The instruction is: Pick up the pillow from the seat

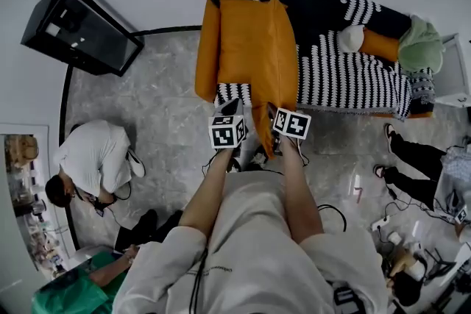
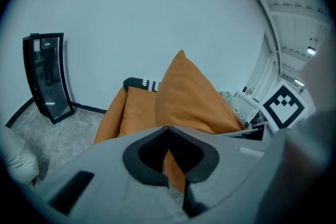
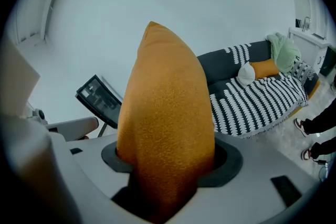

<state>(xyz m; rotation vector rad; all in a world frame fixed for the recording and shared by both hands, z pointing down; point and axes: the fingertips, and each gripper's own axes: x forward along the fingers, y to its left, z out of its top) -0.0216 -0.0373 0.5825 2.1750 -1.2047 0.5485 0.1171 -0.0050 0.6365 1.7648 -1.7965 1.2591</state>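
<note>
In the head view, the pillow point(image 1: 257, 48) is held by its near edge between the left gripper point(image 1: 234, 108) and the right gripper point(image 1: 274, 114), over the left end of the sofa point(image 1: 346, 84). The lift is judged under way; an even, matched raise clear of the seat is called for next. A black glass case point(image 1: 81, 29) stands by the wall; its contents cannot be made out.

In the left gripper view, a thin fold of pillow is pinched between the jaws.

In the right gripper view, a thick bunch is clamped, the jaws set partly apart around it.
</note>
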